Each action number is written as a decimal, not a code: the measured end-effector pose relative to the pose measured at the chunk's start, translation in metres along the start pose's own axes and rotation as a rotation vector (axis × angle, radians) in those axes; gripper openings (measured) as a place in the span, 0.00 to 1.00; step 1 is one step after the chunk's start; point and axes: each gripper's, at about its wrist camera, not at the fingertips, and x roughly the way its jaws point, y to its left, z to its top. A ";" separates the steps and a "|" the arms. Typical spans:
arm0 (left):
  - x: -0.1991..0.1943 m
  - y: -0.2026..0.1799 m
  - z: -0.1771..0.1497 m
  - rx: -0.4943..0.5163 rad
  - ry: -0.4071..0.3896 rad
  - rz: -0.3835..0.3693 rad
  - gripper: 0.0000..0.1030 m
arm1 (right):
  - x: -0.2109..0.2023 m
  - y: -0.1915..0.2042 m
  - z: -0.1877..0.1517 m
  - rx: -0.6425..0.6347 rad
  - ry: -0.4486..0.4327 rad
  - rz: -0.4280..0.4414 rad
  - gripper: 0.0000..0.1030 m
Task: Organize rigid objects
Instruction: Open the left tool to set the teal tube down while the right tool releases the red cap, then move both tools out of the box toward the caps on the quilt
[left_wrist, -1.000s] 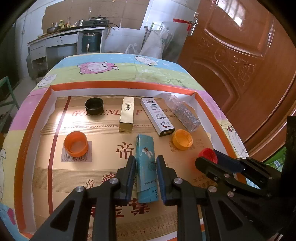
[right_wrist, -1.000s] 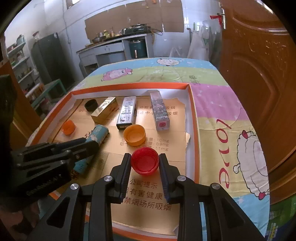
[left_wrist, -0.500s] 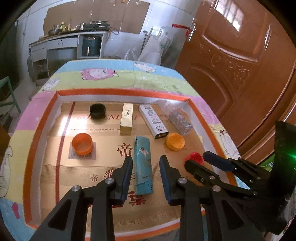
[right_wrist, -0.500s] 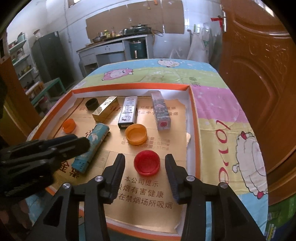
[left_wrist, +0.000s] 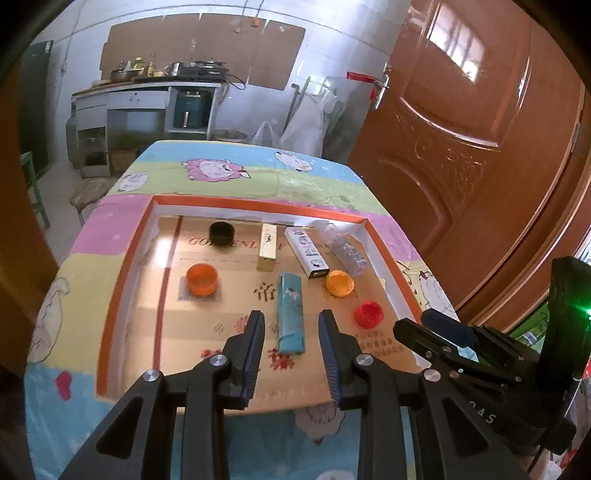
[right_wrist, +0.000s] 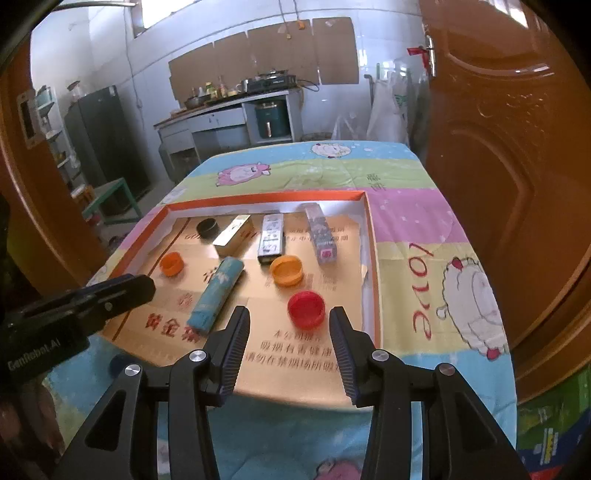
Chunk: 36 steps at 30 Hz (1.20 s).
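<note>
Both claws are held apart and empty above the near edge of the orange-rimmed tray (left_wrist: 127, 258). The left claw (left_wrist: 291, 325) is seen low in its frame, jaws having just been opened, with the teal box (left_wrist: 291, 314) lying flat on the tray beyond them, untouched. The right claw (right_wrist: 288, 325) was likewise just spread, and the red cap (right_wrist: 306, 308) is left sitting free on the tray, centre-frame.

Left tool (left_wrist: 291, 325): jaws apart, nothing between pads, pointing forward and down. Right tool (right_wrist: 288, 321): jaws apart wider, nothing gripped, same downward tilt. Both tools side by side, each visible at edge of other's view. Both jaws have just been opening.
</note>
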 end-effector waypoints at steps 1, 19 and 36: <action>-0.005 0.001 -0.002 -0.002 -0.005 0.001 0.29 | -0.003 0.001 -0.002 0.001 0.000 0.001 0.45; -0.068 0.017 -0.028 -0.021 -0.079 0.027 0.29 | -0.065 0.033 -0.022 -0.029 -0.051 -0.012 0.45; -0.122 0.035 -0.056 -0.038 -0.149 0.061 0.29 | -0.101 0.061 -0.049 -0.059 -0.076 0.000 0.45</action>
